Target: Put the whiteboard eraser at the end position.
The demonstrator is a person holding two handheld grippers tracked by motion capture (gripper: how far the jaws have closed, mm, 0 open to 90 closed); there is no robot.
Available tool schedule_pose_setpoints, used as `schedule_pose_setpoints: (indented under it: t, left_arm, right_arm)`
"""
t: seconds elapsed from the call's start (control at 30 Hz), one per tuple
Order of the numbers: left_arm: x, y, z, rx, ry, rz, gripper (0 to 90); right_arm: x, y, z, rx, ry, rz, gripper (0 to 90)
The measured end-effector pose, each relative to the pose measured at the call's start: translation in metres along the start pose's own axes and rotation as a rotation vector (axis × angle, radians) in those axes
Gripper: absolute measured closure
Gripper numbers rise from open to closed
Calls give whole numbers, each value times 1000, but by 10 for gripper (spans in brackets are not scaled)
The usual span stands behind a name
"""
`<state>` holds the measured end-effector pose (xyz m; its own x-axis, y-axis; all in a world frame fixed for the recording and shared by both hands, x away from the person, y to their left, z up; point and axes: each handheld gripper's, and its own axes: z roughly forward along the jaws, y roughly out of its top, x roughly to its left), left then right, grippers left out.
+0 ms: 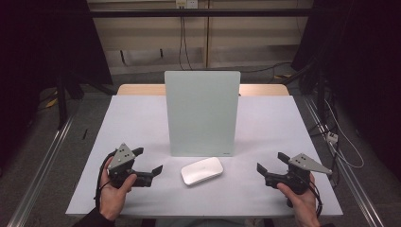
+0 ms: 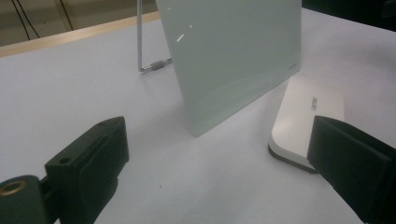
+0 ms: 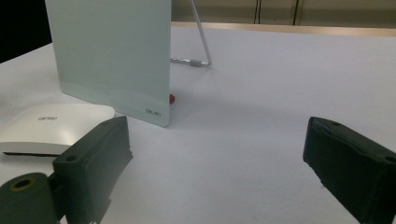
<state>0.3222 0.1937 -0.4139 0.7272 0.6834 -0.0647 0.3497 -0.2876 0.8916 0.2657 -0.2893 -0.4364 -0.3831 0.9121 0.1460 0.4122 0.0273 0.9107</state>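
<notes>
Both grippers poised low over the table's (image 1: 142, 123) near edge, one at each near corner. Left gripper (image 1: 148, 161) in hand toward the near left corner, jaws spread wide with nothing between them, aimed inward at the centre. Right gripper (image 1: 273, 162) toward the near right corner, jaws likewise wide apart and empty, pointing inward from the other side. Grey three-cornered plates riding on top of each.

Between them, just inside the middle of the near edge: the white eraser (image 1: 202, 170), flat, rounded, lying slightly askew, clear of both grippers. Seen from the left gripper view as eraser (image 2: 306, 119) partly behind the right-hand jaw; from the right gripper view as eraser (image 3: 51, 127) just past the left-hand jaw, small grey lettering on its top.

Directly behind it, mid-table: the pale green glass board (image 1: 202, 112), standing upright and leaning back on a thin metal stand (image 3: 198, 35), bottom edge just beyond the eraser, apart from it. Small logo at the board's lower corner, a red dot (image 3: 172, 98) peeking out behind that corner. Wooden strip (image 1: 137, 89) showing along the table's far edge.
</notes>
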Motion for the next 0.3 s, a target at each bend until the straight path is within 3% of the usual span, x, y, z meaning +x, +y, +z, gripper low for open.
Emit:
schedule_pose_setpoints:
  t: [0.3]
  left_arm:
    - [2,-2,-2,-12,11,-7,54]
  right_arm:
    - [0,0,0,2,-2,-2,76]
